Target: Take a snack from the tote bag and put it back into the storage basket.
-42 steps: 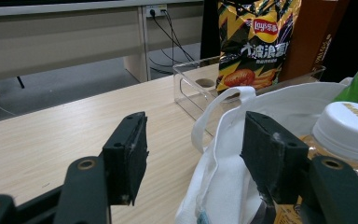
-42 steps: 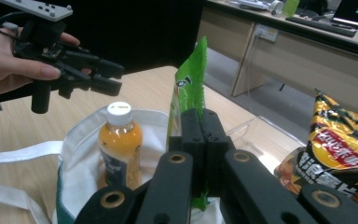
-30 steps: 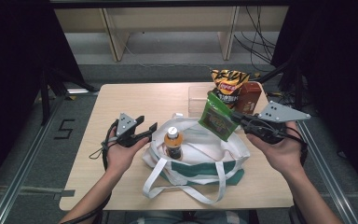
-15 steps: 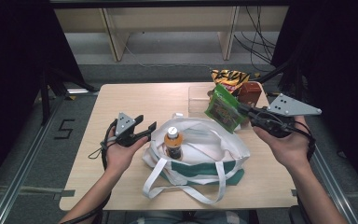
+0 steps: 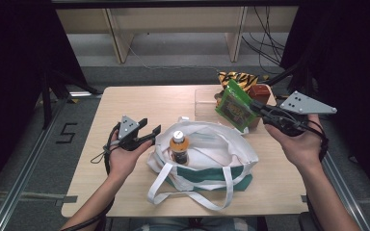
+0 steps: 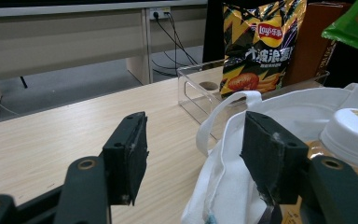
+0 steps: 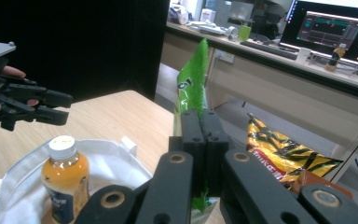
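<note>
Above the table [image 5: 125, 101], right gripper [image 5: 255, 107] jaws pinch the green packet [image 5: 233, 105] (edge, seemingly); left gripper [image 5: 149, 133] gapes.

Even overhead light brightens the pale wooden table [image 5: 139, 103]; its surroundings sink into darkness, and nearby black jaws blur.

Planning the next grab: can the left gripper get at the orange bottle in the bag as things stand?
Probably yes. The left gripper is open beside the bag's rim, and the bottle stands upright in the open mouth, its cap uncovered.
</note>
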Demonstrator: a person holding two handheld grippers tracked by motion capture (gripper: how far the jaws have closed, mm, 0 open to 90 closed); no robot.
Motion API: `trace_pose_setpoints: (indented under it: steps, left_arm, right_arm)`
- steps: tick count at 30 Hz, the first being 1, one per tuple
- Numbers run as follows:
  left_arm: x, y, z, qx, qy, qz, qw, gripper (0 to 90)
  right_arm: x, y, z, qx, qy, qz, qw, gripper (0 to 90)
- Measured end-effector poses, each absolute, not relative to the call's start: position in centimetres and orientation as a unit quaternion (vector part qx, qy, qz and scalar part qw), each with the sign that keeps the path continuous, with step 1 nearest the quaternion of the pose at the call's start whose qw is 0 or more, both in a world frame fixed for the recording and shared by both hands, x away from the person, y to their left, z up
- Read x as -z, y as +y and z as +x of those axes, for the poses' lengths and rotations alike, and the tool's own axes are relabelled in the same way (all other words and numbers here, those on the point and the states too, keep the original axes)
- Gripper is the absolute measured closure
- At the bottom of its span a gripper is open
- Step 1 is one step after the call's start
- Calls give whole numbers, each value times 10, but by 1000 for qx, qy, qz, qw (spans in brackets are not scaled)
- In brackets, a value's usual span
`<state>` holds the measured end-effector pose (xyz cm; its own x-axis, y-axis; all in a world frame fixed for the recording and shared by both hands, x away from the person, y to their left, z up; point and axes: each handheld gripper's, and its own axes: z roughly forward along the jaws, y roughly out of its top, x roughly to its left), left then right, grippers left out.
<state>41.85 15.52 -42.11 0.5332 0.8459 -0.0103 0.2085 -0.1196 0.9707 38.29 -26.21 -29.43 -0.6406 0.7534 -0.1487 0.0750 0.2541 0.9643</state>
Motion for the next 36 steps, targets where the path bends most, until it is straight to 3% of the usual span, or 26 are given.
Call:
trace_pose_setpoints:
  steps: [36]
  left_arm:
    - [422,154,419,-293,383,688,542,401]
  right_arm:
    - [297,-259,459,-513,722,316,340,900]
